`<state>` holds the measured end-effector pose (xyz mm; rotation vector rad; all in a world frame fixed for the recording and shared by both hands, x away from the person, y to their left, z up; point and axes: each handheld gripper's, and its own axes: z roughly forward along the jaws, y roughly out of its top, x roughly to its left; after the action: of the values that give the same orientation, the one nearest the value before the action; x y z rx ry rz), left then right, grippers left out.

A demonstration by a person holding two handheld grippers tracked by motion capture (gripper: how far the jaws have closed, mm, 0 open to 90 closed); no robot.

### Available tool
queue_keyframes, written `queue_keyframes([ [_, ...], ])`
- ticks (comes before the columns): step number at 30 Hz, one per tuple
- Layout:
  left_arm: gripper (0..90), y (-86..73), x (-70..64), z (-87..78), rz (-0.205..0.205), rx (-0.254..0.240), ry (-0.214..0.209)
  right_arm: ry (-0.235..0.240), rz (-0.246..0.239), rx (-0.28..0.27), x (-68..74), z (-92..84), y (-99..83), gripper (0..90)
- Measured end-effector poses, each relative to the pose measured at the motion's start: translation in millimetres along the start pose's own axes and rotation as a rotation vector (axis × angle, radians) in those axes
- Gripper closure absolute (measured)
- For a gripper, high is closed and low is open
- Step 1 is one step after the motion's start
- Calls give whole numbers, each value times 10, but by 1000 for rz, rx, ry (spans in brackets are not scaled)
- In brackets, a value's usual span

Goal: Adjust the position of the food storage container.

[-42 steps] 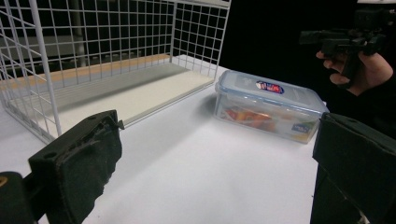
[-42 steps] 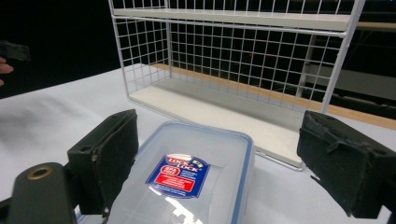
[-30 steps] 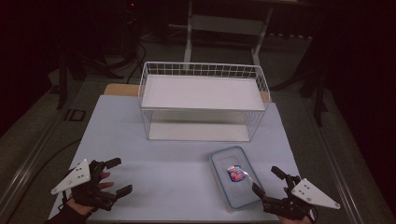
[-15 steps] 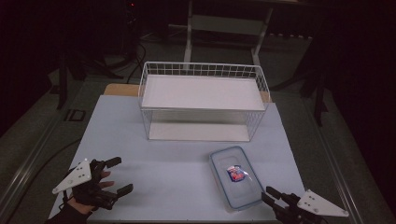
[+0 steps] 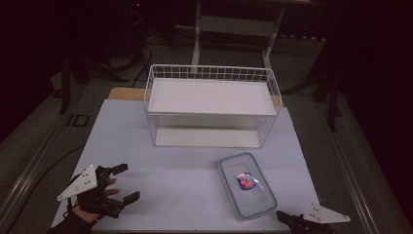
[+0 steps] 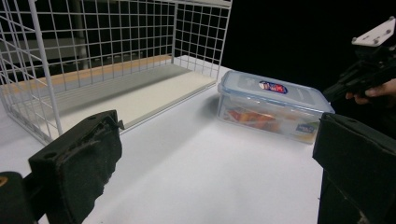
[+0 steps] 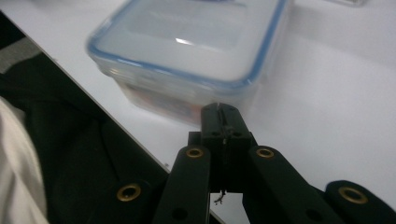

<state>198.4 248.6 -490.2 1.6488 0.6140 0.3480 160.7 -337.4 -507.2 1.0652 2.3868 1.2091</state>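
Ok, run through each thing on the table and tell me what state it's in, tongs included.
Food container: lid on, lying flat on the table, contents inside.
Wire basket: upright, shelves bare.
Left tongs: open, holding nothing.
Right tongs: just closed, shut on nothing, tips at the container's near corner.
Table: white top bearing the basket and container.

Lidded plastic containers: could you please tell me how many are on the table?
1. The clear plastic container with a blue-rimmed lid lies on the white table, in front of the white wire basket, towards the right. Nothing suggests another hidden.
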Motion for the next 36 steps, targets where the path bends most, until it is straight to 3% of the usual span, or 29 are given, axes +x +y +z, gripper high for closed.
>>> queue_keyframes([
  [2,11,-1,1,2,-2,1,0,-12,20,26,-39,46,-22,898],
  [8,10,-5,-2,12,4,3,-3,31,25,66,-68,177,-29,899],
  [13,11,-8,4,12,0,2,-3,35,39,55,-97,196,-17,900],
  [25,11,-9,7,8,-1,-3,1,-29,40,71,-203,286,42,900],
  [27,11,-9,10,6,-1,-4,1,-19,39,69,-202,290,44,900],
  [28,11,-9,10,9,-2,-4,2,8,31,65,-179,303,49,900],
  [36,11,0,-1,15,-2,-5,0,41,-15,73,-92,387,157,900],
])
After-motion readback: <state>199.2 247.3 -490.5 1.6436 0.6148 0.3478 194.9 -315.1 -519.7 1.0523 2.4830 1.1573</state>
